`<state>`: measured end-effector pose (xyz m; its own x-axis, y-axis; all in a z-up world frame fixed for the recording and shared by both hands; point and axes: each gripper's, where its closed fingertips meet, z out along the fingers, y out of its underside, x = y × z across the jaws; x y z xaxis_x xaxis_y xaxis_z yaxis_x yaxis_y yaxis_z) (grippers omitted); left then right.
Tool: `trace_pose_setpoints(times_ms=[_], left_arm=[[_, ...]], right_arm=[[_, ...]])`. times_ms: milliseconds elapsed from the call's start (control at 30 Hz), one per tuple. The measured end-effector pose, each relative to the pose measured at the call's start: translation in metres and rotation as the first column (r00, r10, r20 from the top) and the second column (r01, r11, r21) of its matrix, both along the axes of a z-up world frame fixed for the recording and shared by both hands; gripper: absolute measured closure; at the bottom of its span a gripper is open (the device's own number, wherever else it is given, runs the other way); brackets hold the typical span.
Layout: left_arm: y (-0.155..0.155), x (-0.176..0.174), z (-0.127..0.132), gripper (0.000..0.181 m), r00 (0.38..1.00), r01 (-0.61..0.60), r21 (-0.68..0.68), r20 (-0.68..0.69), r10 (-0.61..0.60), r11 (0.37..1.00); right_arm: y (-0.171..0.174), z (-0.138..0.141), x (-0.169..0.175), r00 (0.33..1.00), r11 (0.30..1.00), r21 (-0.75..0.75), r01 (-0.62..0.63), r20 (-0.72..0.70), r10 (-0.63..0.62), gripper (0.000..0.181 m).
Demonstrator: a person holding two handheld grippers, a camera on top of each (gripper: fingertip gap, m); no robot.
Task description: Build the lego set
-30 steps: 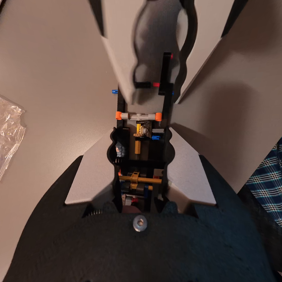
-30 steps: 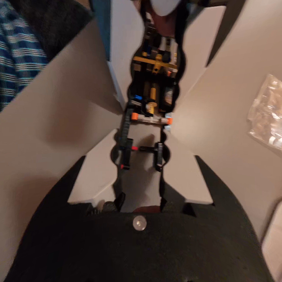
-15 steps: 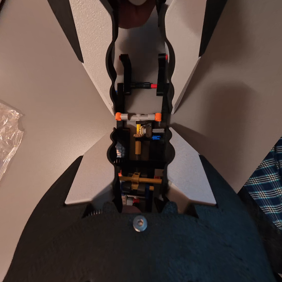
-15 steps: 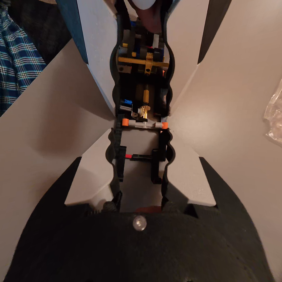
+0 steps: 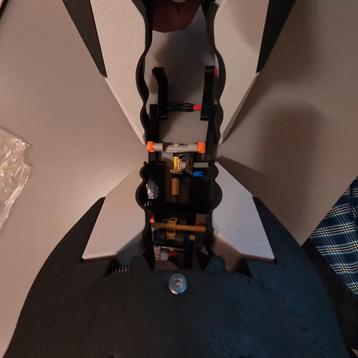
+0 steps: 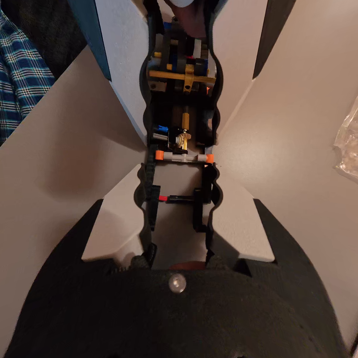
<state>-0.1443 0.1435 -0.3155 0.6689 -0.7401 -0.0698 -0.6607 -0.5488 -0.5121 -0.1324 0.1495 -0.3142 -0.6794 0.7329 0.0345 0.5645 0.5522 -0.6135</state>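
Since a second ago the right hand-held gripper [image 6: 179,195] has closed in, clamping the lego frame's [image 5: 179,174] open end. Left hand-held gripper [image 5: 179,203] grips the geared end. Uneven squeezing could pop the black side beams [image 6: 203,193] off their pins.

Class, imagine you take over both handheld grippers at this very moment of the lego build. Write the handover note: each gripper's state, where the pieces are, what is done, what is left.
Left gripper: shut on the lego frame, gripping the end with the tan cross axle and gears.
Right gripper: shut on the lego frame's other end, around the two black beams joined by the black axle with a red tip.
The two grippers face each other, tips nearly meeting at the grey axle with orange ends.
Done: long black chassis with drive parts assembled.
Left: further pieces; a clear plastic bag lies on the table, contents unclear.
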Motion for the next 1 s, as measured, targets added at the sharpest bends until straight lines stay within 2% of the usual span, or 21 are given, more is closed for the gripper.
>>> trace_pose_setpoints(times_ms=[200,433,533,1000], left_arm=[[-0.0023,0.0002,-0.0003,0.120,1.000,-0.004,-0.002,0.012,0.004,1.000],[-0.0056,0.0043,0.0016,0.110,0.997,-0.024,-0.071,0.071,0.029,0.997],[-0.0013,0.0014,-0.0002,0.120,0.998,-0.052,-0.057,0.037,0.054,0.997],[0.0012,0.0019,-0.0036,0.119,0.997,-0.074,-0.048,0.023,0.075,0.996]], right_arm=[[0.0016,-0.0014,0.0052,0.999,1.000,-0.012,-0.009,0.040,0.010,0.115],[0.0019,-0.0018,0.0048,0.999,1.000,-0.019,-0.004,0.053,0.005,0.116],[0.0022,-0.0024,0.0047,0.999,1.000,-0.014,-0.010,0.044,0.010,0.116],[0.0034,-0.0032,0.0033,0.999,1.000,-0.018,-0.017,0.031,0.017,0.118]])
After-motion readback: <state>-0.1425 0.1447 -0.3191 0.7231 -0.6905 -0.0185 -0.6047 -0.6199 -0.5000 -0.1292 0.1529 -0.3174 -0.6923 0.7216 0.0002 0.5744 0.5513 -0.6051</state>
